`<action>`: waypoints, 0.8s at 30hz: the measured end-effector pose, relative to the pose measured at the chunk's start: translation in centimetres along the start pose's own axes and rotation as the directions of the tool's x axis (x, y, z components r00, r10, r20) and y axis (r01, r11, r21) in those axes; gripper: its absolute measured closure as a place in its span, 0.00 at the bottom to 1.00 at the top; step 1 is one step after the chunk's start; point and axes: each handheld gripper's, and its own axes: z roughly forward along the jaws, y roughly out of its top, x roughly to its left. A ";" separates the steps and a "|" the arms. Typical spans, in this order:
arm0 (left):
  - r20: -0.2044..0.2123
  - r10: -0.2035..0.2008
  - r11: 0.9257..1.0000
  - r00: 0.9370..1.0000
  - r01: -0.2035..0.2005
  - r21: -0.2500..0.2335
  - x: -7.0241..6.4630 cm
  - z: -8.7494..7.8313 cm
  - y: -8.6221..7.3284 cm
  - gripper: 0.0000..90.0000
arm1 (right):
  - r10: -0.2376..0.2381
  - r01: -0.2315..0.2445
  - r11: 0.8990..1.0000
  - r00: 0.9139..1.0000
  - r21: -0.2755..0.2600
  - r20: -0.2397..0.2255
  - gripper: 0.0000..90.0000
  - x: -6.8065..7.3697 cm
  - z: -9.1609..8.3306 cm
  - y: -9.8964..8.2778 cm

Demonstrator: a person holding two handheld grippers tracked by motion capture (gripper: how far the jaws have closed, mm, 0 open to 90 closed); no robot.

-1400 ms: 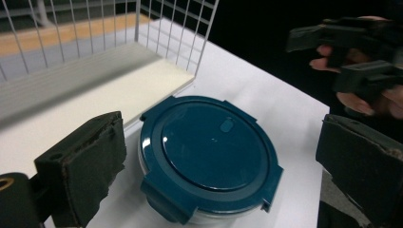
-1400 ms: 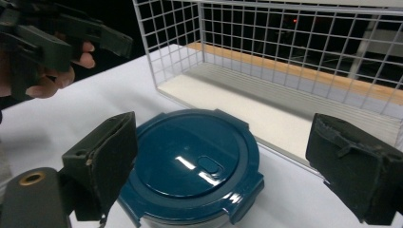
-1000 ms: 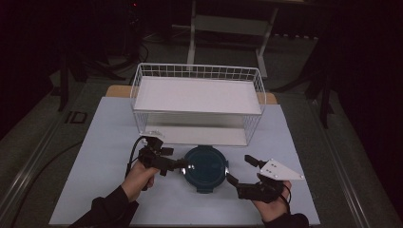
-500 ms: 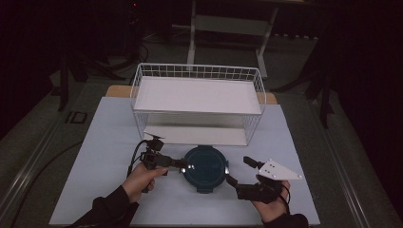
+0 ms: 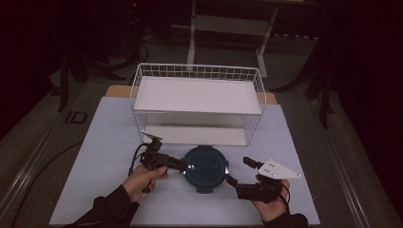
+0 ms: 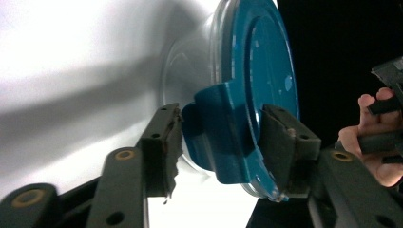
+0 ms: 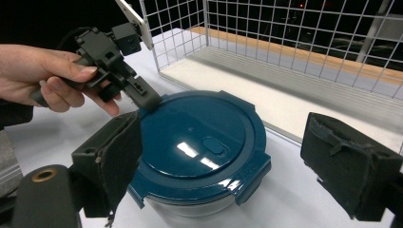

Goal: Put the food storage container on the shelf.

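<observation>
Left gripper view: left tongs (image 6: pixel 218 147) pinching lid clip (image 6: pixel 223 128).

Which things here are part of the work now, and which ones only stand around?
In the work:
- round container with blue lid
- lid's side clip, between the pads of the left claw, whose jaws have just been closing
- right claw, open beside the container

Standing around:
- white wire basket shelf
- table

The bench (image 5: pixel 109 142) has a pale, bluish-white top, brightly lit while the room around it lies in near darkness. Beyond its far edge stands a pale metal frame (image 5: pixel 228 23) on a dull grey floor (image 5: pixel 33 137). Left of the bench, dark cables (image 5: pixel 28 175) trail across that floor.
</observation>
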 end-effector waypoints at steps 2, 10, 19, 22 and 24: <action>0.025 -0.021 1.000 0.999 0.020 0.006 0.3 0.2 0.0 0.58 | 0.000 0.000 1.000 1.000 -0.001 0.001 0.15 0.0 0.0 0.0; 0.053 -0.024 1.000 0.998 0.023 0.012 0.6 0.4 -0.1 0.59 | 0.008 -0.008 1.000 1.000 0.017 -0.001 0.17 -0.2 0.2 -0.1; 0.033 0.061 0.998 0.998 -0.061 -0.002 -0.3 0.0 -1.1 0.60 | 0.137 -0.133 0.987 0.990 0.092 -0.039 0.26 -1.9 1.0 -1.0; 0.038 0.086 0.996 0.996 -0.086 -0.006 -0.4 -0.1 -1.4 0.60 | 0.192 -0.183 0.975 0.979 0.130 -0.065 0.31 -2.6 1.4 -1.3; 0.042 0.099 0.995 0.994 -0.098 -0.013 -0.4 -0.1 -1.5 0.61 | 0.242 -0.227 0.962 0.966 0.153 -0.088 0.34 -3.1 1.7 -1.6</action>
